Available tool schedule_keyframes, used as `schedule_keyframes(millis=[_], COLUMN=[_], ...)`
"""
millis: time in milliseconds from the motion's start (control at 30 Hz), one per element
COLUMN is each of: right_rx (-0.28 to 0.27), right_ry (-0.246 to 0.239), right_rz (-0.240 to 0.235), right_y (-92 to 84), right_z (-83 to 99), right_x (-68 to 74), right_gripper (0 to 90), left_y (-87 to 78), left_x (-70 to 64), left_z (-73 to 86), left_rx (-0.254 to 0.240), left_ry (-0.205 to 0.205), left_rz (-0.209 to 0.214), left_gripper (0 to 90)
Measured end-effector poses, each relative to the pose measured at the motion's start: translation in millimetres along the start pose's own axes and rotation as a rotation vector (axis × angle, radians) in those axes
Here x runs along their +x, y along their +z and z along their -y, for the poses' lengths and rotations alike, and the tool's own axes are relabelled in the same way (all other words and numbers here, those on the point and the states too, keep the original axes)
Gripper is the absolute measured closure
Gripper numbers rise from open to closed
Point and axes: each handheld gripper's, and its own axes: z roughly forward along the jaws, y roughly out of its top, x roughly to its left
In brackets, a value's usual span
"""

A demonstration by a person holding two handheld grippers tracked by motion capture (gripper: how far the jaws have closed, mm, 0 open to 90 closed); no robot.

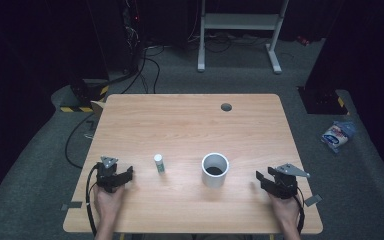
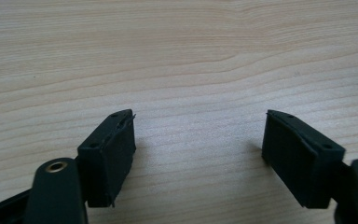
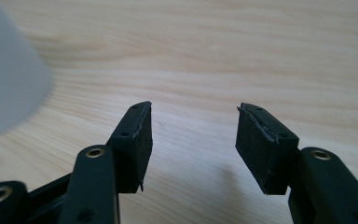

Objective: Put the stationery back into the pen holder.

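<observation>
Your left gripper (image 1: 123,176), black with a grey three-cornered plate on top, sits low over the near left part of the light wooden table (image 1: 190,125), held in your left hand (image 1: 108,202). Its jaws stand released, wide apart, and in the left gripper view (image 2: 199,140) there is bare wood grain between them and nothing gripped. A black cable trails from it back along your forearm.

Your right gripper (image 1: 261,179), of the same black build with its own grey plate, rests over the near right part of the table in your right hand (image 1: 286,210). Its jaws are also released and empty; the right gripper view (image 3: 193,135) shows them spread with plain tabletop between them, and a blurred white shape at the upper left edge, the cup's wall (image 3: 9,74).

Between the two grippers, well apart from both, stands a white cylindrical cup (image 1: 215,169), upright, dark inside. To its left, nearer your left gripper but not touching it, stands a small white bottle (image 1: 159,163) with a white cap, also upright.

Farther out, a round dark hole (image 1: 226,107) sits in the table near its far edge. On the grey carpet to the right of the table lies a blue-and-white packet (image 1: 337,135). Beyond the table stands a white metal frame (image 1: 240,30).
</observation>
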Motion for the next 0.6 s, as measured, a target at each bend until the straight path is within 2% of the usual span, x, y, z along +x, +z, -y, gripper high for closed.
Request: schedule_keyframes(millis=[100,200,500,533,600], right_rx=[0.063,0.092,0.097,0.097,0.098], right_ry=[-0.007,-0.026,-0.011,-0.011,-0.011], right_rz=[0.052,0.099,0.113,0.112,0.112], right_y=[8.8,12.3,18.1,18.1,18.0], right_z=[4.3,2.4,-1.7,-1.7,-1.7], right_x=[-8.8,-9.9,-11.3,-11.3,-11.3], right_gripper=[41.4,39.5,34.6,34.5,34.5], left_y=[0.7,0.7,-2.2,-4.5,-6.0], left_x=[-0.6,-0.7,-2.1,-1.7,-1.9], left_z=[0.1,0.1,1.6,1.3,0.8], left_rx=[-0.005,-0.006,0.009,0.026,0.034], left_ry=[-0.004,-0.004,0.003,0.013,-0.002], left_rz=[0.004,0.004,0.022,0.028,0.038], left_gripper=[22.6,22.6,20.5,21.5,21.7])
